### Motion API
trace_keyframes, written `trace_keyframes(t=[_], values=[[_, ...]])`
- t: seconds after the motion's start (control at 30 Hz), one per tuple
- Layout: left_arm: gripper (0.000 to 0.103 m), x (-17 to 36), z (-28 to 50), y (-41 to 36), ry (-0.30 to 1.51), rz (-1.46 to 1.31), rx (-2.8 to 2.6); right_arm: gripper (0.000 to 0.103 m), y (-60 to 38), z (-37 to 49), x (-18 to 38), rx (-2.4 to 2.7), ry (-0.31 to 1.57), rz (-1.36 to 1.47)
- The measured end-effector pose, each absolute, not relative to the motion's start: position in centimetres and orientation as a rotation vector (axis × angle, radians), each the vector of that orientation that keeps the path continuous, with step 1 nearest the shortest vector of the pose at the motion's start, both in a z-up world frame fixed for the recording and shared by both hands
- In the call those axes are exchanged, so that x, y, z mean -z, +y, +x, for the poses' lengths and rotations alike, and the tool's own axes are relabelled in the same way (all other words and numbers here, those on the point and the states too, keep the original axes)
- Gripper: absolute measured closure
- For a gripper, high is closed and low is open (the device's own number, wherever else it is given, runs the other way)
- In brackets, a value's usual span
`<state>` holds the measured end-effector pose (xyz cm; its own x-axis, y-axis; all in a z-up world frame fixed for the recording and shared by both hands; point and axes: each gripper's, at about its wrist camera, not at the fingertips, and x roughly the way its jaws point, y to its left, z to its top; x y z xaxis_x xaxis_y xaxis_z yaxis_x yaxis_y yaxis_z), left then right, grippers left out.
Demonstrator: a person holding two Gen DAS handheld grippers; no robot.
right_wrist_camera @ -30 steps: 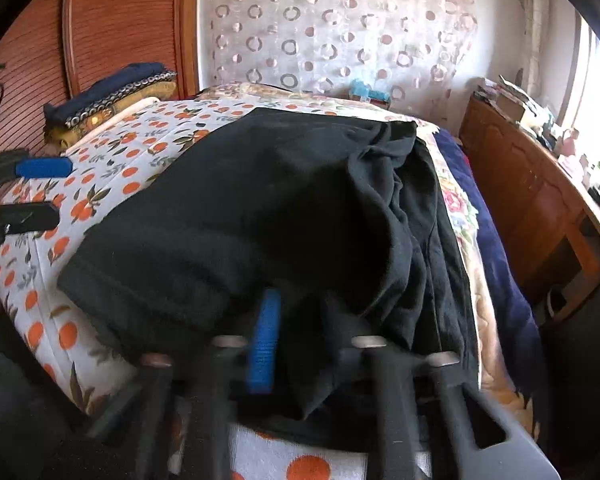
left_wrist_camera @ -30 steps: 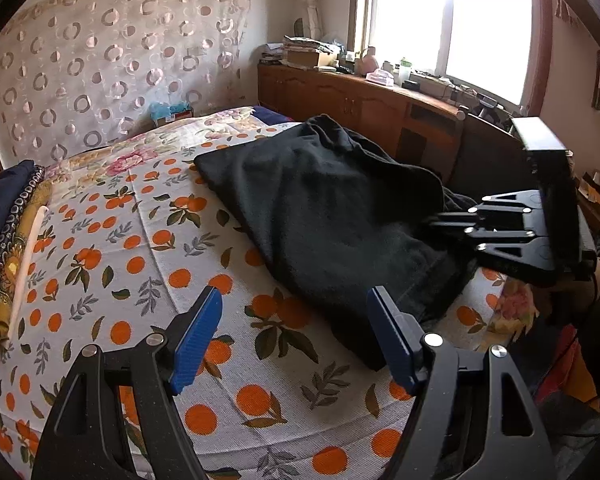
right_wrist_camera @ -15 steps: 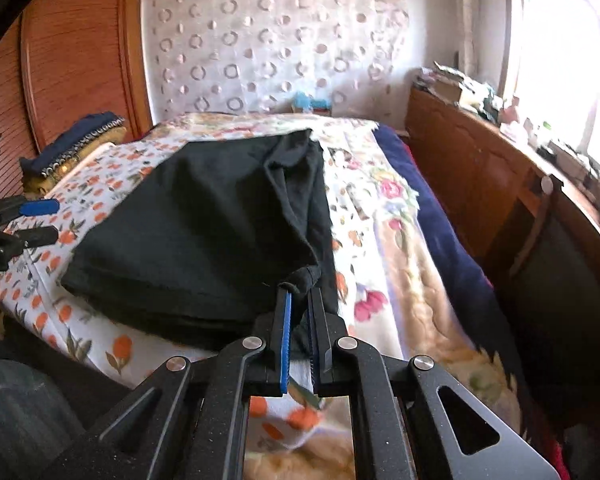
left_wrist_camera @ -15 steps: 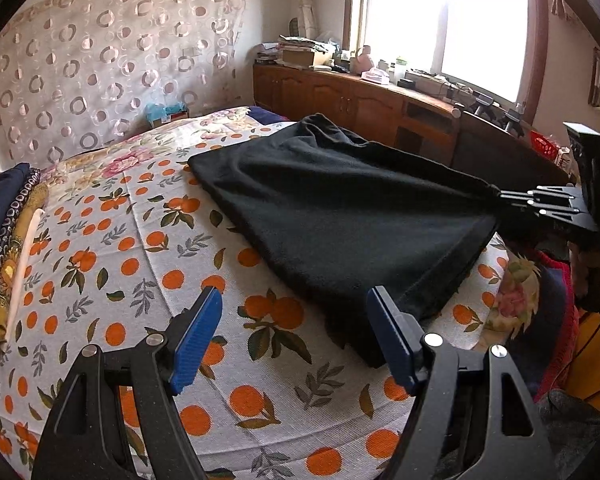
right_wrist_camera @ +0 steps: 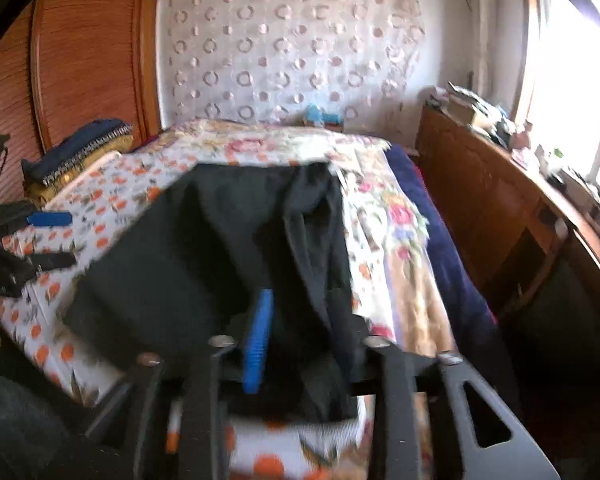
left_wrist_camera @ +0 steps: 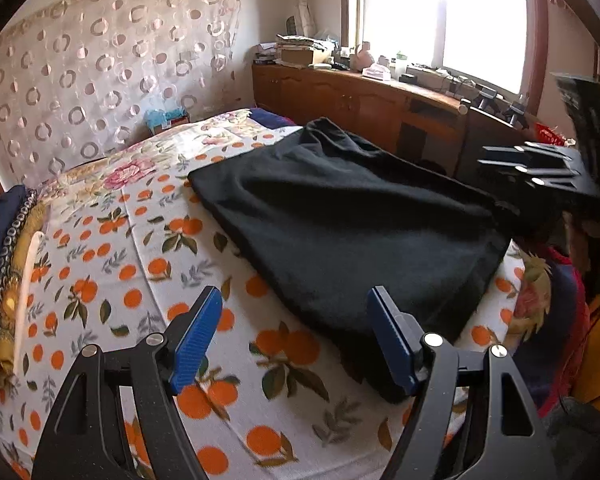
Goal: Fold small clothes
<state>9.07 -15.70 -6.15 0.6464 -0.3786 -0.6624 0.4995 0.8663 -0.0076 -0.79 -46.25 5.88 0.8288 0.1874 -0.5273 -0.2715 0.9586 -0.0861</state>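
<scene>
On the orange-print bed (left_wrist_camera: 100,264) the black garment (left_wrist_camera: 340,220) lies lengthwise toward the window, its near corner between the right gripper (right_wrist_camera: 300,344) opening fingers, while the left gripper (left_wrist_camera: 296,340) hovers wide, empty, beside its near edge.

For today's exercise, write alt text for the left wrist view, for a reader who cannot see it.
A black garment lies spread on an orange-print bedsheet, with the open left gripper hovering empty near its closest edge. The right gripper is raised beside the garment's far corner, below a bright window.
</scene>
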Motion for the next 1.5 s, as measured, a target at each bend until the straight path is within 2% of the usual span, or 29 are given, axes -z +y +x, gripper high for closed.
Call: trace_keyframes(t=[0.27, 0.57, 0.63, 0.67, 0.7, 0.73, 1.03, 1.17, 1.23, 1.27, 1.3, 1.5], values=[[0.027, 6.8, 9.5, -15.8, 0.727, 0.153, 0.501, 0.059, -42.5, 8.0, -5.8, -0.356, 0.613, -0.133], [0.027, 8.1, 9.2, -16.4, 0.765, 0.137, 0.527, 0.059, -42.4, 15.2, -2.8, -0.303, 0.821, -0.055], [0.027, 8.5, 9.2, -16.6, 0.785, 0.131, 0.541, 0.066, -42.4, 16.2, -2.3, -0.332, 0.862, -0.033], [0.027, 8.7, 9.2, -16.7, 0.794, 0.130, 0.548, 0.077, -42.4, 16.2, -2.3, -0.348, 0.861, -0.022], [0.027, 9.0, 9.2, -16.9, 0.808, 0.131, 0.558, 0.093, -42.5, 16.1, -2.5, -0.362, 0.853, -0.018], [0.027, 9.1, 9.2, -17.0, 0.815, 0.132, 0.563, 0.098, -42.6, 15.9, -2.7, -0.371, 0.835, -0.019], [0.027, 10.2, 9.0, -17.6, 0.860, 0.139, 0.577, 0.098, -44.2, 15.3, -3.5, -0.167, 0.740, -0.050], [0.027, 10.3, 9.0, -17.6, 0.864, 0.138, 0.574, 0.088, -43.0, 14.2, -3.6, -0.158, 0.722, -0.096], [0.027, 10.4, 9.0, -17.6, 0.866, 0.136, 0.574, 0.076, -42.9, 13.3, -3.8, -0.158, 0.707, -0.128], [0.027, 10.5, 9.1, -17.7, 0.869, 0.136, 0.572, 0.064, -42.9, 13.0, -4.0, -0.161, 0.699, -0.133], [0.027, 10.5, 9.1, -17.7, 0.871, 0.136, 0.572, 0.057, -42.8, 12.5, -4.1, -0.167, 0.687, -0.133], [0.027, 10.6, 9.1, -17.6, 0.882, 0.139, 0.564, 0.053, -42.6, 8.6, -4.2, -0.199, 0.623, -0.138]])
